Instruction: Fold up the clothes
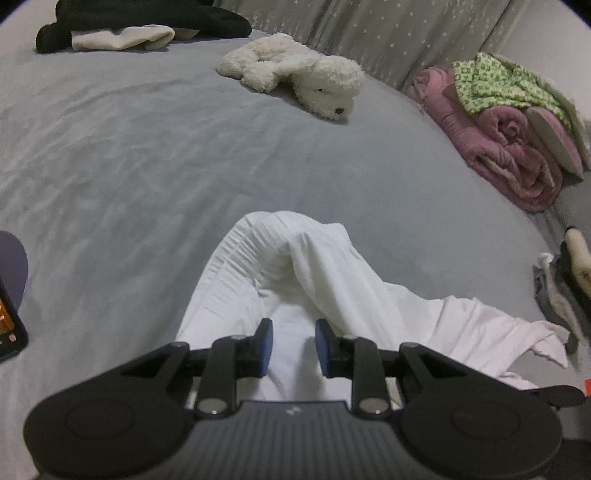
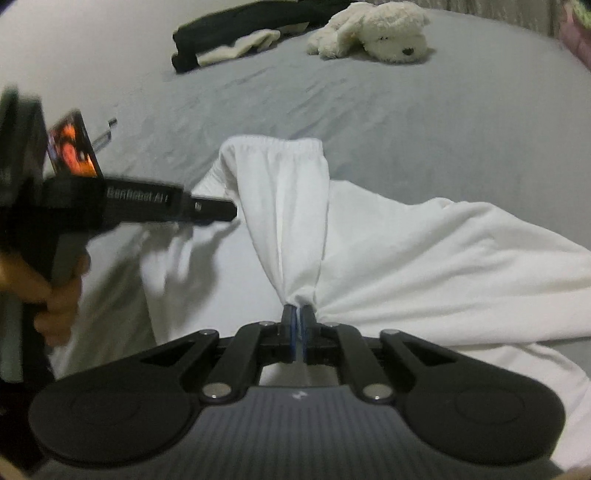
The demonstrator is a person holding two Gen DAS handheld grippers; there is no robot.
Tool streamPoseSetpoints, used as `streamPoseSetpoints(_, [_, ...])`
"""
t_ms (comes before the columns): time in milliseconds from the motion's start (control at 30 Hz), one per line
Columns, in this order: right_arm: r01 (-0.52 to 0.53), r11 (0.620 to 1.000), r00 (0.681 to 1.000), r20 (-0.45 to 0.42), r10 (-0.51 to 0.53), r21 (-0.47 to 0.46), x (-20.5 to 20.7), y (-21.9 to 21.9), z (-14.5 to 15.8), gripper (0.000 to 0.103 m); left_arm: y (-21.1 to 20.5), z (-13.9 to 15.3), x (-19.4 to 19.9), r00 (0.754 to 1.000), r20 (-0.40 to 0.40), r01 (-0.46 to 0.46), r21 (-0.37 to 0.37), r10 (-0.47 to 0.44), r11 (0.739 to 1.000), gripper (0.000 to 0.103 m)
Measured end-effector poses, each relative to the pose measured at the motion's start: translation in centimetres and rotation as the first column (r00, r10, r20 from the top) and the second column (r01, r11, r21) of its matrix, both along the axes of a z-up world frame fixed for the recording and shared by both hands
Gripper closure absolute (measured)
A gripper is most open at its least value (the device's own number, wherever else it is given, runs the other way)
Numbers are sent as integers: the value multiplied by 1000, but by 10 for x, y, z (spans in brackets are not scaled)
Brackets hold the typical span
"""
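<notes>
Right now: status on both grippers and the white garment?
Left gripper open over white garment. Right gripper pinching a bunched fold of it. Plush dog far back, not in the way.

Right tool [image 2: 298, 314] at bottom centre, jaws nearly together with a bunched pinch of the white garment [image 2: 388, 251] between the tips. Rest of the cloth fanned out to the right over the grey bed [image 2: 424, 122], one gathered cuff [image 2: 273, 147] stretched away up the middle. Left tool [image 2: 221, 210] poking in from the left, gripped by a hand [image 2: 55, 291]. Further back, plush dog [image 2: 373, 31] and dark clothes pile [image 2: 236, 26].
</notes>
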State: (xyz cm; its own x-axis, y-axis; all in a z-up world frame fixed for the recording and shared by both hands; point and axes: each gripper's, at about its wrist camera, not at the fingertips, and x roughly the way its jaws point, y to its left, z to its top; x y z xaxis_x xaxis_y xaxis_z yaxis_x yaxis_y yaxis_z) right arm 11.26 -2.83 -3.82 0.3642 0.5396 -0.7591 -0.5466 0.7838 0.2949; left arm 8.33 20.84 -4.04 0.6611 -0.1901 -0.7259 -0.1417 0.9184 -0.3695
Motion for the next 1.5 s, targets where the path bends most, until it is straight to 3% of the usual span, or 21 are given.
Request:
streamPoseSetpoints(100, [30, 998, 999, -22, -29, 62, 7, -7, 5, 80, 3, 1, -3, 1000, 12, 2, -26, -1, 1000, 78])
streamPoseSetpoints(133, [42, 996, 999, -28, -40, 80, 10, -9, 6, 67, 5, 2, -3, 1000, 18, 3, -33, -3, 999, 78])
streamPoseSetpoints(167, [57, 994, 998, -28, -55, 90, 13, -10, 7, 62, 6, 3, -4, 1000, 24, 5, -38, -4, 999, 78])
streamPoseSetpoints(467, [105, 978, 994, -25, -102, 178, 63, 2, 12, 62, 13, 4, -10, 999, 44, 30, -68, -27, 997, 78])
streamPoseSetpoints(767, [113, 973, 993, -40, -107, 201, 93, 28, -13, 60, 21, -3, -11, 999, 21, 45, -90, -43, 995, 78])
streamPoseSetpoints(800, [115, 969, 993, -38, -109, 218, 93, 29, -14, 61, 23, -5, -10, 999, 12, 41, -97, -40, 994, 78])
streamPoseSetpoints(833, [119, 965, 993, -38, -113, 235, 92, 30, -15, 74, 24, -7, -10, 999, 5, 38, -105, -37, 994, 78])
streamPoseSetpoints(867, [123, 960, 992, -40, -117, 250, 92, 30, -16, 93, 25, -8, -10, 999, 2, 36, -110, -36, 993, 78])
streamPoseSetpoints(900, [131, 955, 991, -48, -123, 264, 91, 30, -16, 96, 26, -8, -10, 999, 1, 35, -109, -35, 993, 78])
streamPoseSetpoints(1100, [134, 935, 989, 20, -149, 329, 69, 26, 14, 96, 29, -4, -16, 1000, -7, 30, -107, -30, 994, 78])
streamPoseSetpoints(1267, [72, 944, 985, 128, -118, 323, 39, 31, 48, 97, 33, 3, -24, 1000, 0, 17, -124, -17, 992, 78])
streamPoseSetpoints(1500, [-46, 962, 976, 218, -14, 268, -6, 52, 61, 97, 32, 13, -44, 999, 6, 43, -129, -43, 991, 77])
